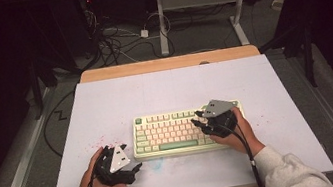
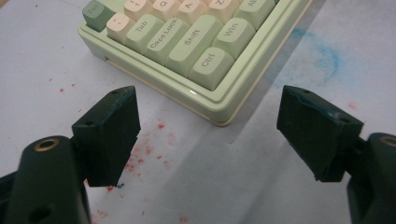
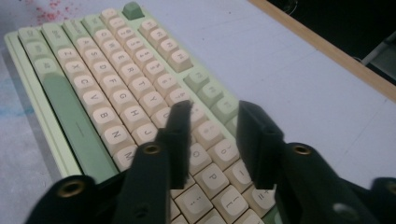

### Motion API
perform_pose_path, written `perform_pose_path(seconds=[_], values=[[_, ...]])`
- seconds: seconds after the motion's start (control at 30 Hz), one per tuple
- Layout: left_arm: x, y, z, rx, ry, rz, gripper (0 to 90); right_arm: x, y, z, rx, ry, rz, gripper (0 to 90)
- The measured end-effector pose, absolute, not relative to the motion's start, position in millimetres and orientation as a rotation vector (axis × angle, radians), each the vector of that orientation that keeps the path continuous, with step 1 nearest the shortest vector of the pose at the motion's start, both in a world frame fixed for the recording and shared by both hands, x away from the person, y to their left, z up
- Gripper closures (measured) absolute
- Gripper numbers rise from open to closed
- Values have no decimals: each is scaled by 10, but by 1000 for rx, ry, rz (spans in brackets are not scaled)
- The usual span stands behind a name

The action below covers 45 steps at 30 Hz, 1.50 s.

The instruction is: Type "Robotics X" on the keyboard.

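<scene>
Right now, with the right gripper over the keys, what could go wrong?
1. The right gripper has its fingers apart just above the keyboard; lowered, they might press two keys together.
2. A hard push could slide the keyboard across the white board.
3. The left gripper waits open beside the Ctrl corner, holding nothing steady.

Left hand-held gripper point(image 1: 133, 168) gapes wide; right hand-held gripper point(image 1: 199, 119) partly parted.

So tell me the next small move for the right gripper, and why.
Probably lower the right gripper slightly so one jaw tip presses a key. Its jaws stand partly open with nothing between them, just above the right half of the keyboard, while the left gripper waits open beside the keyboard's corner.
</scene>
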<state>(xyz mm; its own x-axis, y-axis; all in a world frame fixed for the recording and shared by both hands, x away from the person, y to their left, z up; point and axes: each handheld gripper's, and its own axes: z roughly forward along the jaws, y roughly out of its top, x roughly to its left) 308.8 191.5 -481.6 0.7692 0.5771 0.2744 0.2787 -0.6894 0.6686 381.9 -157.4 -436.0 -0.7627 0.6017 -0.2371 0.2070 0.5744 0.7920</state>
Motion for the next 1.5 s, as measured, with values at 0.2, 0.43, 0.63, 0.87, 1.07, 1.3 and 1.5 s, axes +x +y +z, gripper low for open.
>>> perform_pose_path(seconds=[0.2, 0.43, 0.63, 0.87, 1.07, 1.3, 1.5], values=[[3085, 1919, -4815, 2336, 643, 622, 204, 3753, -1611, -4320, 640, 2260, 1118, 410], [3081, 1930, -4802, 2330, 642, 633, 204, 3657, -1706, -4287, 645, 2189, 1125, 294], [3077, 1936, -4793, 2314, 652, 635, 210, 3558, -1839, -4266, 667, 2149, 1130, 266], [3078, 1959, -4766, 2273, 684, 641, 228, 3416, -2007, -4289, 673, 2124, 1116, 248], [3074, 1964, -4749, 2259, 694, 642, 277, 3295, -2132, -4351, 682, 2126, 1079, 254], [3078, 1978, -4724, 2249, 707, 654, 363, 3184, -2242, -4445, 701, 2137, 1062, 256], [3091, 1998, -4695, 2246, 713, 630, 493, 3113, -2320, -4500, 701, 2136, 1049, 255]])
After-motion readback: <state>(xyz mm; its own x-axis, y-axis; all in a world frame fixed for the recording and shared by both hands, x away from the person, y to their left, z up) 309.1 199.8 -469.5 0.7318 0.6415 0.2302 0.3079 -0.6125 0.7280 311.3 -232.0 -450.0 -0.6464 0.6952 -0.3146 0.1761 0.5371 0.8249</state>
